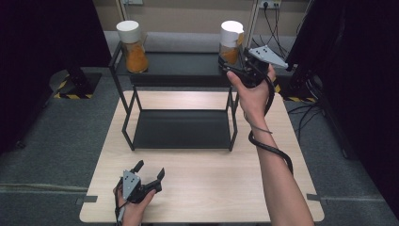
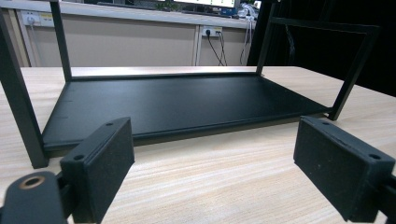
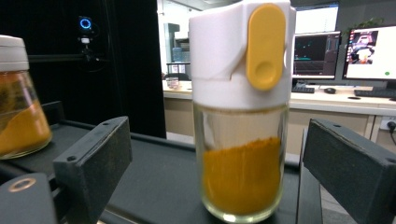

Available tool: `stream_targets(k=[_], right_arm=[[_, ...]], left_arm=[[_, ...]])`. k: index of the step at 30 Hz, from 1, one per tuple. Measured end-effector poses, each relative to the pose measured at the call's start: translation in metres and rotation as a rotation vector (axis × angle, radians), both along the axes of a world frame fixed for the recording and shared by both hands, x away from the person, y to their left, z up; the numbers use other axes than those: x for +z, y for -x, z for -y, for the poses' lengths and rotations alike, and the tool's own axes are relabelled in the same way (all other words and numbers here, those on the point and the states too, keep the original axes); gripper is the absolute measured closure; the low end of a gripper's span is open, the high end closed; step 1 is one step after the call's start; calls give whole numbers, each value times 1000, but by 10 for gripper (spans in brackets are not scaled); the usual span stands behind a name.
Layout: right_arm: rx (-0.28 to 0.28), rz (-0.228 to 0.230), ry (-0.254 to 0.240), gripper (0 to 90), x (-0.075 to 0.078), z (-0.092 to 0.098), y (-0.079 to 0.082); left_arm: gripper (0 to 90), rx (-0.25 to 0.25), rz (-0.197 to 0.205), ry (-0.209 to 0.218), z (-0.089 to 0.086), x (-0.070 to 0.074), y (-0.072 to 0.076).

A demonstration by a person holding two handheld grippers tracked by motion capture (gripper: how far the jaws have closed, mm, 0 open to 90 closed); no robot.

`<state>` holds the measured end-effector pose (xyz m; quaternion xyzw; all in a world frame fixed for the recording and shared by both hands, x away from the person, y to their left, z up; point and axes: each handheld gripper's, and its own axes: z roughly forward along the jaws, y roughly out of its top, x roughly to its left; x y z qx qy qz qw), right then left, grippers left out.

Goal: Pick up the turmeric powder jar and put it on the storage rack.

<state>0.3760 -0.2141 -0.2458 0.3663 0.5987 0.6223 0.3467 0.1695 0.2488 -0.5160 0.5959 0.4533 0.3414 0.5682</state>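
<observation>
While the black two-tier rack [image 1: 181, 127] stands on the pale wooden bench [image 1: 202, 188], it serves as the reference for everything else. On its upper shelf, at the far right corner, a glass spice jar [image 1: 230, 41] with a white cap sits upright, about half full of orange-yellow powder. A second jar [image 1: 133, 46] of the same kind stands at the upper shelf's far left corner, well apart from the first. The rack's lower shelf [image 2: 177, 105] is a flat black plate.

The right claw [image 1: 229, 60], held in the person's right hand [image 1: 254, 92], is raised to the upper shelf's right end. In the right gripper view its jaws stand spread on either side of the spice jar [image 3: 240, 112], not touching the glass; the claw is released. That view shows a yellow oval tab on the jar's white cap, and the second jar [image 3: 18, 100] farther along the shelf. No label or readable writing can be made out on either jar.

The left claw [image 1: 149, 170], in the person's left hand [image 1: 133, 202], rests low over the bench in front of the rack, near its front left leg. Its jaws are spread wide, grasping nothing; the left gripper view looks between them across bare wood to the lower shelf.
</observation>
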Motion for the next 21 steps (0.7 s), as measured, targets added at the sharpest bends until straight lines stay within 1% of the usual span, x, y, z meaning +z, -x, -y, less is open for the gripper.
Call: stream_targets(k=[4,10,13,15,17,18,19,20,21], right_arm=[[8,2,12,85,-4,4,7],[29,20,31,85,-8,7,18],[37,16,37,86,-11,10,23],[41,14,31,85,-16,12,26],[42,26,36,86,-21,13,30],[46,18,37,86,-22,14,31],[47,26,32,86,-25,15,33],[41,42,39,87,-27,15,36],[39,46,40,87,-28,16,38]], left_arm=[[119,-1,-2,-3,0,0,0],[118,3,0,-2,1,0,0],[118,4,-1,-1,1,0,0],[118,3,0,-1,1,0,0],[118,4,-1,1,1,0,0],[118,3,-2,1,1,0,0],[118,3,-2,0,1,0,0],[118,3,-1,0,1,0,0],[118,4,-1,-2,1,0,0]])
